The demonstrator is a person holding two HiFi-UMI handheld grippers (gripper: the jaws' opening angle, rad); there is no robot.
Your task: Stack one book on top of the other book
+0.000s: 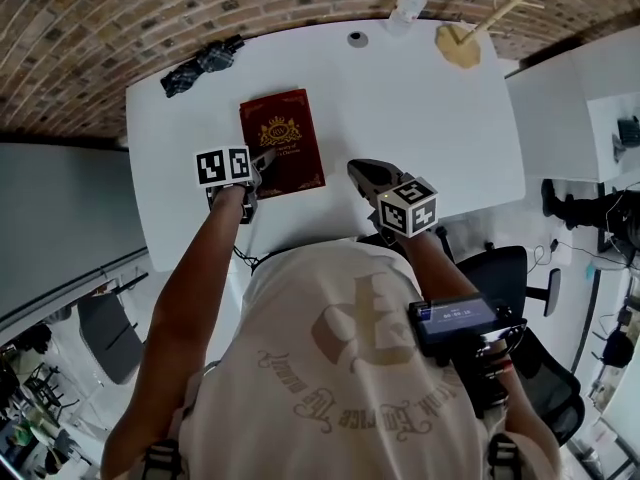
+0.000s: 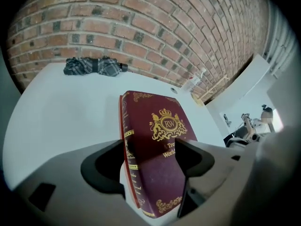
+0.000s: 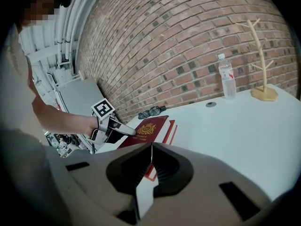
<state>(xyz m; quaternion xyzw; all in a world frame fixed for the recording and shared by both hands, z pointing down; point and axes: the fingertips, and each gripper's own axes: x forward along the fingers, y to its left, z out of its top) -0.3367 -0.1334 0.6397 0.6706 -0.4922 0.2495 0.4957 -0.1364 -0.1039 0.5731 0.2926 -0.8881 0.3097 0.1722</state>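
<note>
Left gripper (image 1: pixel 262 160) is clamped on the near corner of the maroon book (image 1: pixel 285 133), jaws on either side at the spine end. The book lies on the white counter (image 1: pixel 420 118) over a red-edged white book (image 3: pixel 170 131) (barely showing). Right gripper (image 1: pixel 362 171) is closed and empty, just beside the books.

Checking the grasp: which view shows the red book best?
Left gripper view: dark red book between left gripper's jaws, spine and crest clear. Head view shows the cover only; right gripper view, small, oblique.
</note>
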